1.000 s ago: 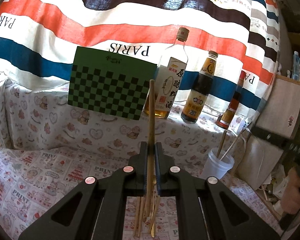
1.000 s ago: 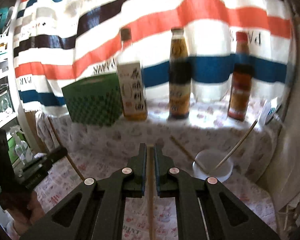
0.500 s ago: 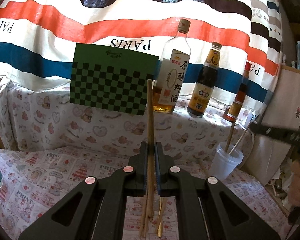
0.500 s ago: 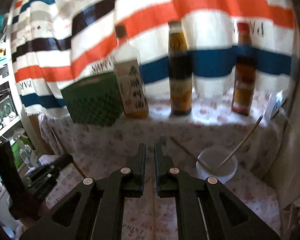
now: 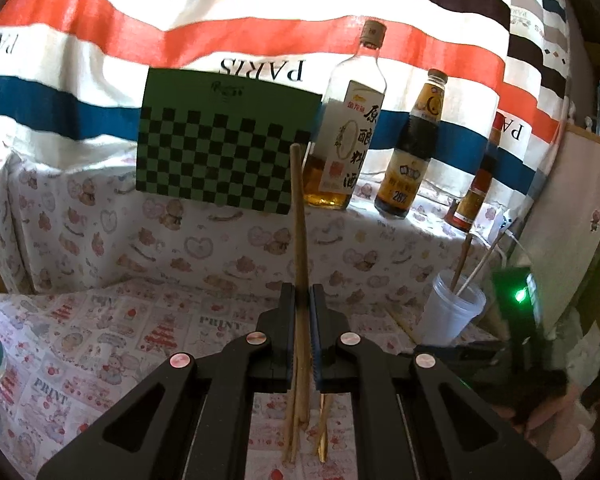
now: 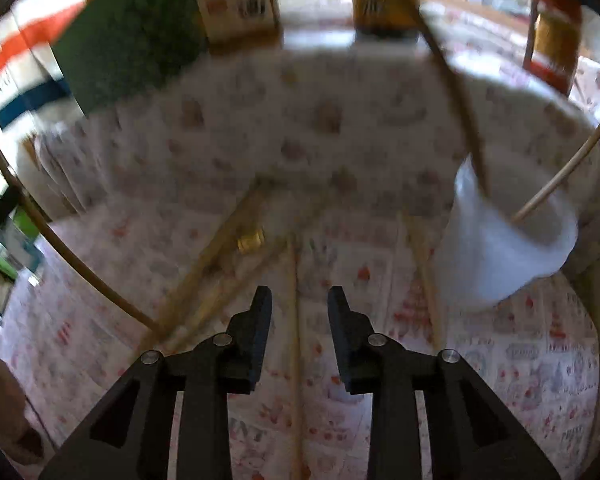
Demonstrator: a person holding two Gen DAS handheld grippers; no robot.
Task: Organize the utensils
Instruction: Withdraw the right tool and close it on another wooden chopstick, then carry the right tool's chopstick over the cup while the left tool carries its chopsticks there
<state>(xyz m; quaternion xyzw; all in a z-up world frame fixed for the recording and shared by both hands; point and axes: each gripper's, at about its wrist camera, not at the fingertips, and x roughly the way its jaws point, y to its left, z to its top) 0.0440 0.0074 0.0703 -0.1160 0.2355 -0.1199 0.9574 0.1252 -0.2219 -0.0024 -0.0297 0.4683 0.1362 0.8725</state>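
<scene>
Wooden chopstick [image 5: 299,216] clamped in left tongs [image 5: 301,300]; right view shows opening tongs [image 6: 299,304].

Blurred downward view, right gripper [image 6: 299,300] with fingers [image 6: 259,312] opening and apart, a pale chopstick [image 6: 294,320] lying on the counter [image 6: 520,360] between them, untouched, more chopsticks [image 6: 220,256] scattered to the left, white plastic cup [image 6: 496,252] at right holding two sticks [image 6: 560,172]
</scene>
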